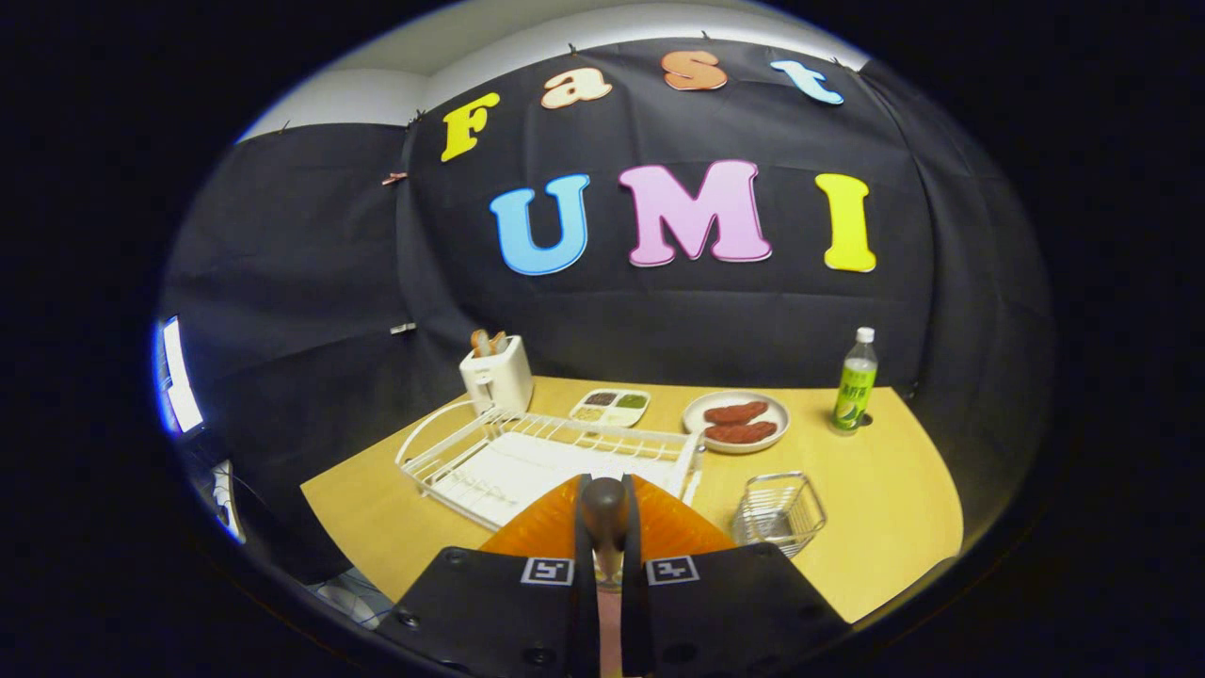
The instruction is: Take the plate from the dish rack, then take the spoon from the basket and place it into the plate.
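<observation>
Two fingers of the gripper stand close together and pinch the dark brown wooden handle of a spoon, whose bowl end is hidden down between them. Just beneath and beyond the fingertips lies the orange ribbed plastic plate, out of the white wire dish rack and resting on the light wooden table at the rack's near corner. The small silver wire basket stands just right of that plate, apparently empty.

By my judgement the plate step is done and the spoon is about to be set down. The risk is in the release: the spoon appears held upright by its handle, so letting go high could tip it over the shallow plate rim onto the table, or against the rack's near rail, which sits right beside the plate.

Counted: one spoon, one orange plate, one rack, one basket. Behind the rack stand one white toaster with bread in its slots, one white divided tray, and one white round plate bearing two reddish-brown food pieces. Well right of the rack stands one clear green-labelled bottle.
</observation>
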`<state>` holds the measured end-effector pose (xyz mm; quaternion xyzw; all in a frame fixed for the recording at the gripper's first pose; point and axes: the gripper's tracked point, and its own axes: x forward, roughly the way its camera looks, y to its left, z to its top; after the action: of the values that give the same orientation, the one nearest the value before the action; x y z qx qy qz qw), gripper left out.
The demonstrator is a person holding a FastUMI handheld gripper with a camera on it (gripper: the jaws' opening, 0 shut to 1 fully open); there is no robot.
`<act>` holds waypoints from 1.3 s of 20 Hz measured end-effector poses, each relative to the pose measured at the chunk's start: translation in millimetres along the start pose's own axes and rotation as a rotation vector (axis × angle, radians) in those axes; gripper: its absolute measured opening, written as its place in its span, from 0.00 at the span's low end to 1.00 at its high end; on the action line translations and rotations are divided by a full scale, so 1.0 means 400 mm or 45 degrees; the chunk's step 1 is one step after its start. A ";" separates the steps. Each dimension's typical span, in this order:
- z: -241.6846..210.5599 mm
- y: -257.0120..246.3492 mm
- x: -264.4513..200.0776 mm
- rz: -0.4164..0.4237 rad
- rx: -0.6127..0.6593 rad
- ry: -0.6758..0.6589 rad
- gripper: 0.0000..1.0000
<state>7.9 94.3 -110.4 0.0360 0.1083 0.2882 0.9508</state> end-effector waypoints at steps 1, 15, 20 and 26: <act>-0.028 0.029 0.016 0.014 -0.004 0.020 0.13; -0.202 0.133 0.111 0.018 -0.184 0.027 0.14; -0.255 0.130 0.088 0.007 -0.074 0.150 0.20; -0.256 0.117 0.032 0.028 0.096 0.288 0.85</act>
<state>-30.2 141.1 -206.2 0.0403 0.2252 0.2963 0.9273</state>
